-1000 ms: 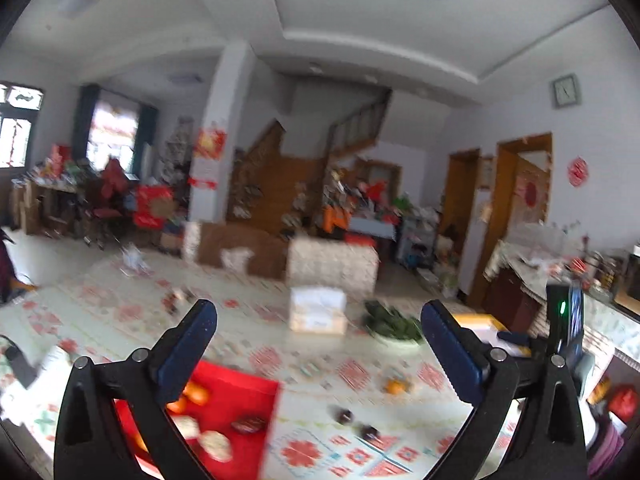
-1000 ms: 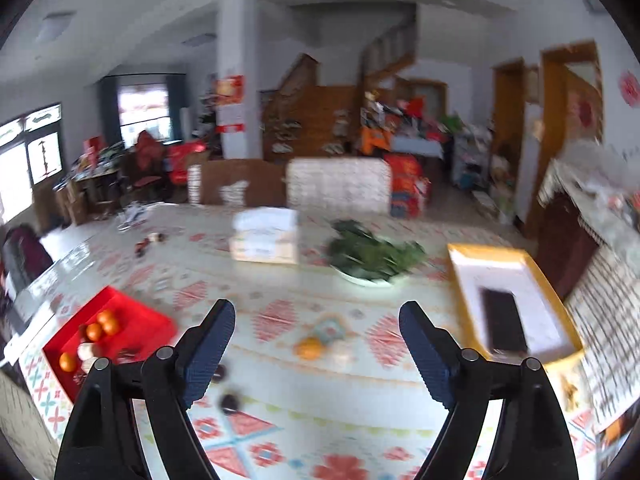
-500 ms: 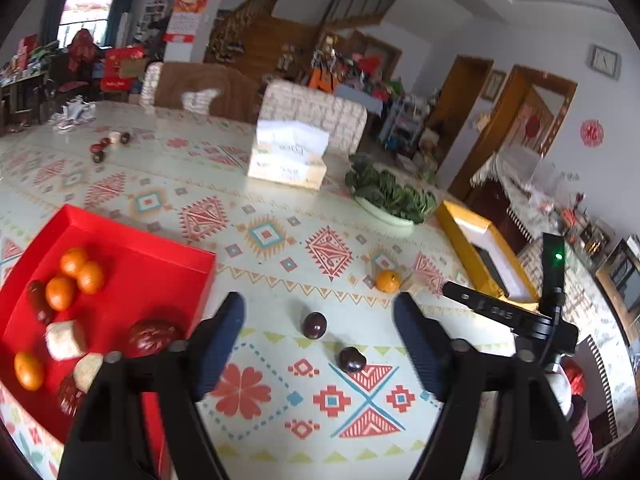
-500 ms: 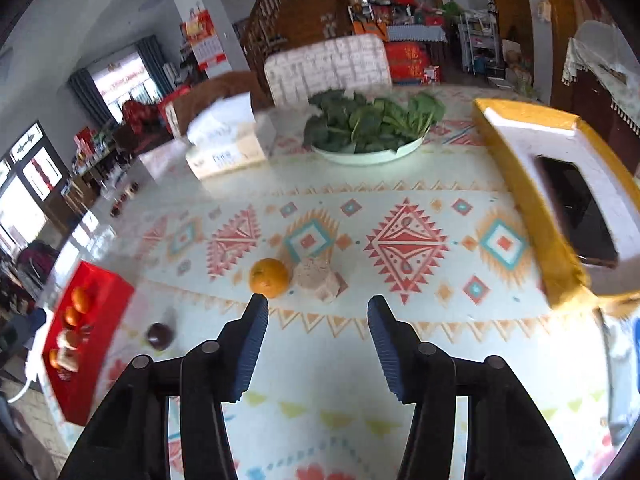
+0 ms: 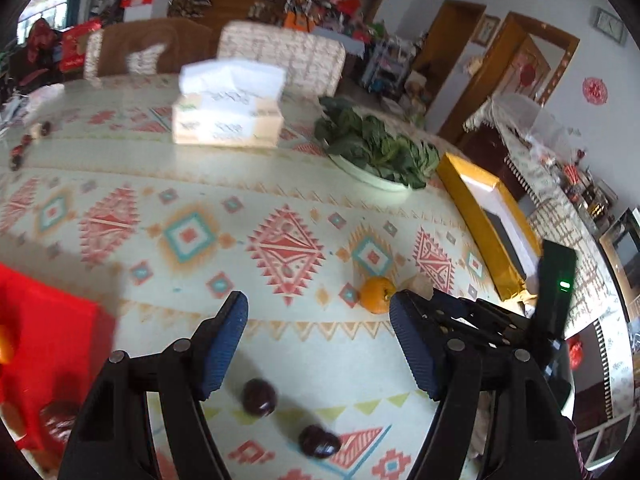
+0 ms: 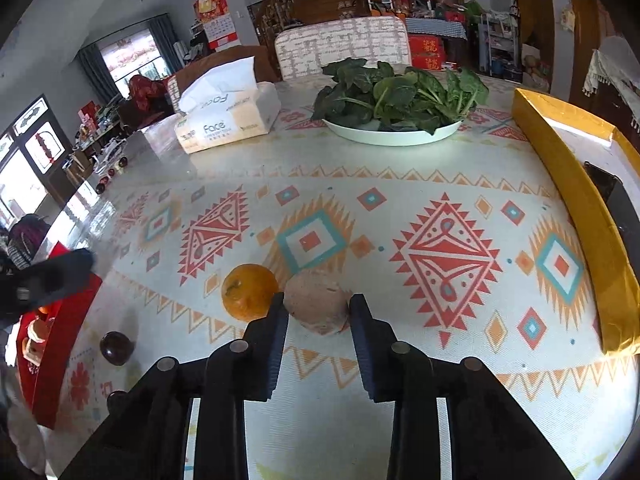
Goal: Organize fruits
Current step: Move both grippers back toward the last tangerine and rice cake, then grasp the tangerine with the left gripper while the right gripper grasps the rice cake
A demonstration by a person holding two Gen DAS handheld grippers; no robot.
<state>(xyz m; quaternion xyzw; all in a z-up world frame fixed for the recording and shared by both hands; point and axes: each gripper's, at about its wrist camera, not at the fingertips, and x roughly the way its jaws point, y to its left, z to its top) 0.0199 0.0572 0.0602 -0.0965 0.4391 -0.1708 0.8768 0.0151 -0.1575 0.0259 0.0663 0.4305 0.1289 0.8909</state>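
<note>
A pale brown lumpy fruit [image 6: 318, 306] lies on the patterned tablecloth, right beside an orange [image 6: 249, 290]. My right gripper [image 6: 318, 312] is open, its jaws standing either side of the brown fruit, apart from it. My left gripper [image 5: 318, 320] is open and empty above two dark plums [image 5: 260, 397] [image 5: 319, 441]. The orange [image 5: 376, 289] lies just beyond its right jaw. A red tray [image 5: 48, 332] holding fruit is at the left; it also shows in the right wrist view [image 6: 60, 344]. A plum [image 6: 116, 347] lies near that tray.
A tissue box [image 6: 228, 118] and a white plate of green leaves [image 6: 394, 130] stand farther back. A yellow box lid [image 6: 576, 204] with a dark phone in it lies along the right side. Small dark fruits [image 5: 24, 142] sit at the far left edge.
Both grippers have dropped toward the table and moved forward. The right jaws have narrowed and now straddle the brown fruit. The left gripper now hovers over the two plums.
</note>
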